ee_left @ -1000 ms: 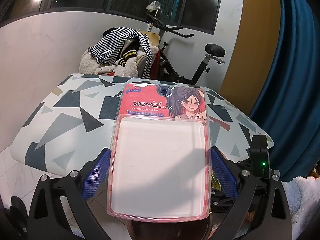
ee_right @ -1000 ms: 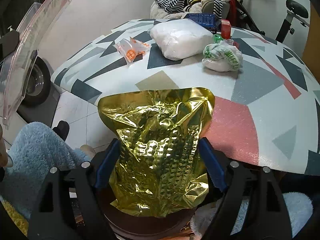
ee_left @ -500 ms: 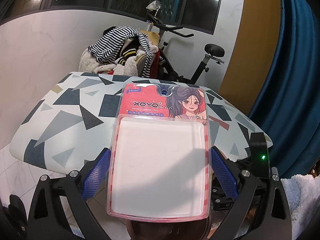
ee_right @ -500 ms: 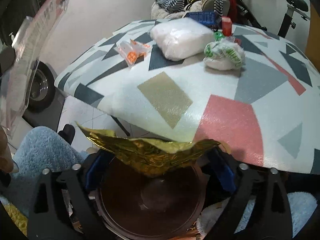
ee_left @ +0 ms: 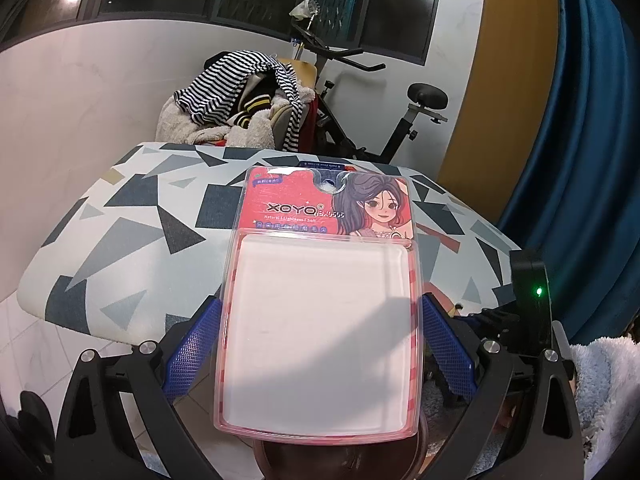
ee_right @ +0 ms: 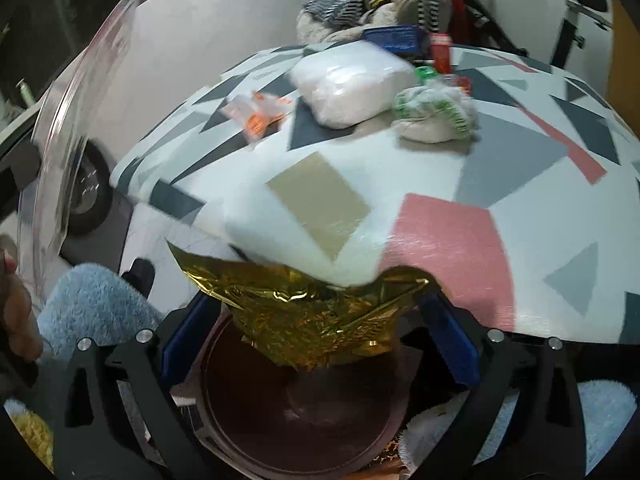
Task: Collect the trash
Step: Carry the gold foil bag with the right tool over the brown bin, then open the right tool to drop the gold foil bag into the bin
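Note:
My left gripper [ee_left: 320, 344] is shut on a clear plastic blister pack [ee_left: 320, 312] with a pink card and a cartoon girl, held upright in front of the table edge. My right gripper [ee_right: 320, 336] holds a crumpled gold foil bag [ee_right: 316, 320] between its blue pads, low over a dark brown round bin [ee_right: 300, 408]. The bag hangs down at the table's front edge. The blister pack also shows edge-on in the right wrist view [ee_right: 76, 128] at the far left.
The table [ee_right: 460, 224] with a geometric cloth carries an orange wrapper [ee_right: 256, 116], a white plastic bag [ee_right: 352, 80], a green-printed crumpled bag [ee_right: 436, 114], a blue box [ee_right: 394, 38] and a red item [ee_right: 440, 52]. Clothes [ee_left: 236, 104] and an exercise bike [ee_left: 360, 92] stand behind.
The gold foil bag dropped from upright in front of the camera to hanging low over the brown bin. The right gripper moved forward toward the table. The left gripper held still.

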